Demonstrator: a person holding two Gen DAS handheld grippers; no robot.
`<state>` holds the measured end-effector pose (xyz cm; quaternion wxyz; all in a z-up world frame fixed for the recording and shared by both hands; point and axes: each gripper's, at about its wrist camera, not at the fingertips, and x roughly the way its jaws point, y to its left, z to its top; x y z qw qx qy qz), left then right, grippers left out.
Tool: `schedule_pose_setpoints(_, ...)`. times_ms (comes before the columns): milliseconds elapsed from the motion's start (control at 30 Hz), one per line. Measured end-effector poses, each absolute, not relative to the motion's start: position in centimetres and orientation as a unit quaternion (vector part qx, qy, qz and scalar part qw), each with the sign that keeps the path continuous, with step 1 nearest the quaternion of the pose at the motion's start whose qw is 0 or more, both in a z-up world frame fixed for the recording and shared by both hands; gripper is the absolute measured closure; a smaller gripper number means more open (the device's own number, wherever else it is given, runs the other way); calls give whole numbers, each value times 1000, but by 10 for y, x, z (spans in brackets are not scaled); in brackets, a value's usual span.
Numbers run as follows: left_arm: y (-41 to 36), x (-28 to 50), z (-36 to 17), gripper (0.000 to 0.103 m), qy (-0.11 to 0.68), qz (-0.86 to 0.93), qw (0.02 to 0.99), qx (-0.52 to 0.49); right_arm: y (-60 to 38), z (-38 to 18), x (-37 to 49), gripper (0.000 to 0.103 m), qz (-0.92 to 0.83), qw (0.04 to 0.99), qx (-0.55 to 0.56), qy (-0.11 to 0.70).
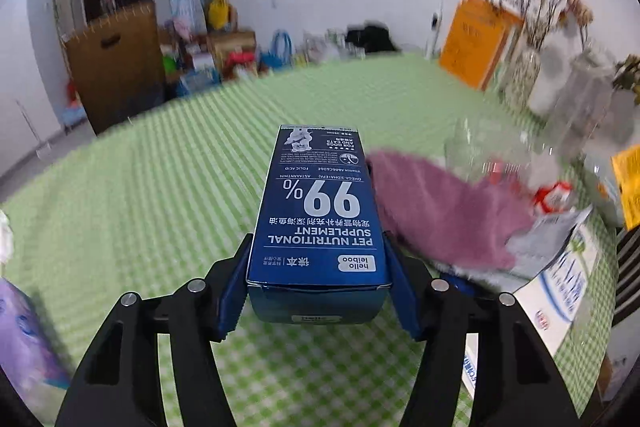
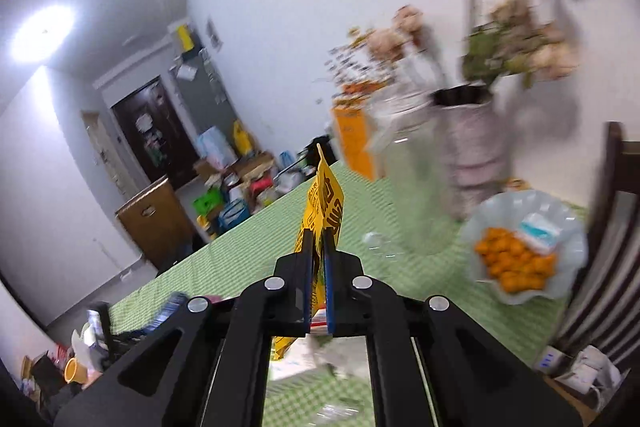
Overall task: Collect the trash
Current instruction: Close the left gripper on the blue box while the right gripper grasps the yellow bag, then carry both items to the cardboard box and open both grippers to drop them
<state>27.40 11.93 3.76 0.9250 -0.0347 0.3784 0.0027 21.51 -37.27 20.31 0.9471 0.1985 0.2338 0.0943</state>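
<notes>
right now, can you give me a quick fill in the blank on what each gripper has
1. The left gripper is clamped on a ___ pet supplement box.
2. The right gripper pinches a ___ wrapper.
3. The white bowl holds small ___ fruits.

Missing words: blue; yellow; orange

Even indoor light – ceiling lamp (image 2: 42, 33) glares upper left; motion blur on flowers (image 2: 520, 39), edges bowed, corners black.
</notes>
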Motion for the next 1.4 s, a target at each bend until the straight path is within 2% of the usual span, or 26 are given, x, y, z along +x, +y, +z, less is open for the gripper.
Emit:
schedule_pose_setpoints(300, 107, 244, 109, 44, 330, -29, 943, -24, -449, 163, 169, 98, 37, 942, 239, 234)
schedule_pose_setpoints(533, 25, 216, 125, 44, 313, -103, 943, 37, -498, 132, 126, 98, -14, 938, 251, 237)
schedule_pose_setpoints(1000, -153, 191, 114, 44, 317, -230, 913, 118, -588, 34, 33, 98, -103, 914, 284, 272)
schedule_pose_setpoints(1400, -298, 155, 53, 44, 345, -313, 859, 213, -584, -79, 16, 96, -111, 882, 286, 359)
